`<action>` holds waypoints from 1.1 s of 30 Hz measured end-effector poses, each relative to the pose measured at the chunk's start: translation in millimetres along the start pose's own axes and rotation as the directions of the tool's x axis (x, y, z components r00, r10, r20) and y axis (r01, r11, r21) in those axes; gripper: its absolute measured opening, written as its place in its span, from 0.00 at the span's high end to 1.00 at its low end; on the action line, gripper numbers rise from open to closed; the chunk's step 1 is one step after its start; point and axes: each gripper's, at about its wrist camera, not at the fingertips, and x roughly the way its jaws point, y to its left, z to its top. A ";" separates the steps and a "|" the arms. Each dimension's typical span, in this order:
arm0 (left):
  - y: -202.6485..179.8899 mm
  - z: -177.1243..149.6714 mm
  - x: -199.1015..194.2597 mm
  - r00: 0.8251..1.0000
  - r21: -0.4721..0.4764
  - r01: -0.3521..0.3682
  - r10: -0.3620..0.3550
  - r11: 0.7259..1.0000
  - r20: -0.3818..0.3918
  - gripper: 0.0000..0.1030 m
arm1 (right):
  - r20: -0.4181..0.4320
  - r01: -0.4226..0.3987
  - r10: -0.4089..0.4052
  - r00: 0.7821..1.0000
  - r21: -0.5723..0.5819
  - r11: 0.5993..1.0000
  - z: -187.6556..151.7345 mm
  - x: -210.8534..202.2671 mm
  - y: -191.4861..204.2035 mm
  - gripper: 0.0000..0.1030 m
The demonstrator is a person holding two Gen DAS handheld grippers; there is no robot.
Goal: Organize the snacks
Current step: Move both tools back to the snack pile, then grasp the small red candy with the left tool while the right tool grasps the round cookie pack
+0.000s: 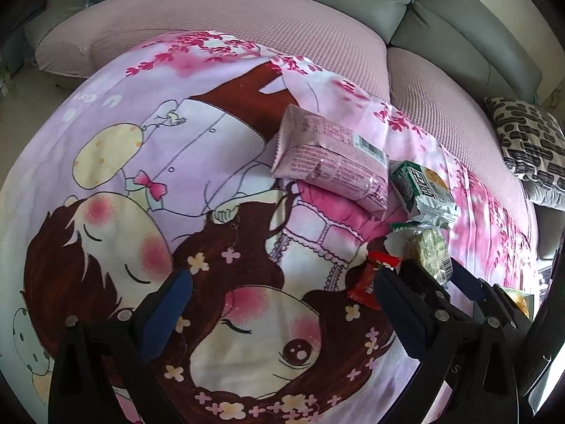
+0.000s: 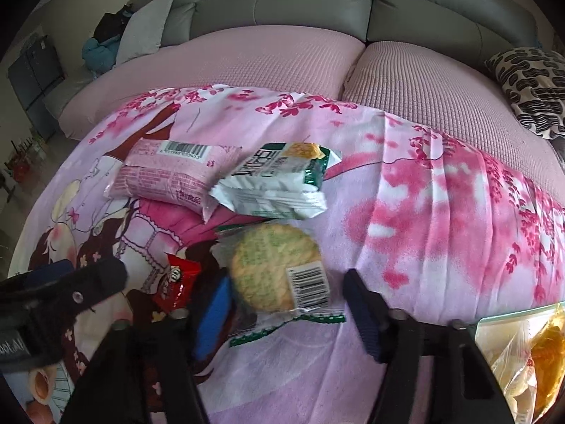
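Note:
A round cracker in a clear wrapper point(image 2: 275, 268) lies on the pink cartoon blanket point(image 2: 423, 212) between the jaws of my right gripper point(image 2: 286, 282). The jaws stand open: the left blue pad is at the wrapper's edge and the right pad is clear of it. A red candy point(image 2: 176, 282) lies just left of the cracker. Farther off lie a pink packet point(image 2: 169, 180) and a green-and-white packet point(image 2: 279, 180). My left gripper point(image 1: 282, 275) hangs open over the bare blanket, with the red candy point(image 1: 370, 279) by its right finger. The pink packet point(image 1: 328, 162) lies beyond it.
The blanket covers a pink sofa seat point(image 2: 265, 60) with a grey backrest point(image 2: 282, 3). A patterned cushion point(image 2: 533, 84) sits at the right. A clear bag of snacks point(image 2: 522, 353) lies at the lower right, and a printed snack box point(image 2: 35, 388) at the lower left.

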 end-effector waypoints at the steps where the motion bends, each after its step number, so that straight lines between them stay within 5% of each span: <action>1: -1.5 -0.2 0.1 1.000 0.006 0.002 -0.002 1.000 -0.001 0.01 | 0.001 -0.001 0.001 1.000 0.001 1.000 -0.5 -0.3 -0.4 0.42; 16: -33.1 -5.2 8.5 1.000 0.134 0.018 -0.016 0.991 -0.018 0.05 | 0.000 0.019 -0.019 1.000 0.063 0.998 -29.6 -16.4 -13.6 0.45; 20: -44.4 -7.8 17.0 0.999 0.176 0.018 -0.012 0.984 -0.038 0.23 | -0.002 0.017 -0.017 1.000 0.070 0.997 -34.6 -19.8 -14.6 0.45; 23: -51.9 -9.2 20.5 0.999 0.211 -0.005 0.012 0.978 -0.035 0.28 | -0.001 0.017 -0.017 1.000 0.072 0.997 -36.7 -21.3 -14.6 0.45; 30: -61.9 -9.6 20.5 1.000 0.253 -0.005 0.009 0.967 -0.014 0.75 | -0.003 0.018 -0.018 1.000 0.077 0.997 -38.7 -23.8 -13.7 0.45; 33: -62.7 -8.6 18.8 1.000 0.255 0.013 -0.011 0.967 -0.010 0.82 | -0.001 0.019 -0.019 1.000 0.076 0.997 -38.4 -24.3 -13.3 0.45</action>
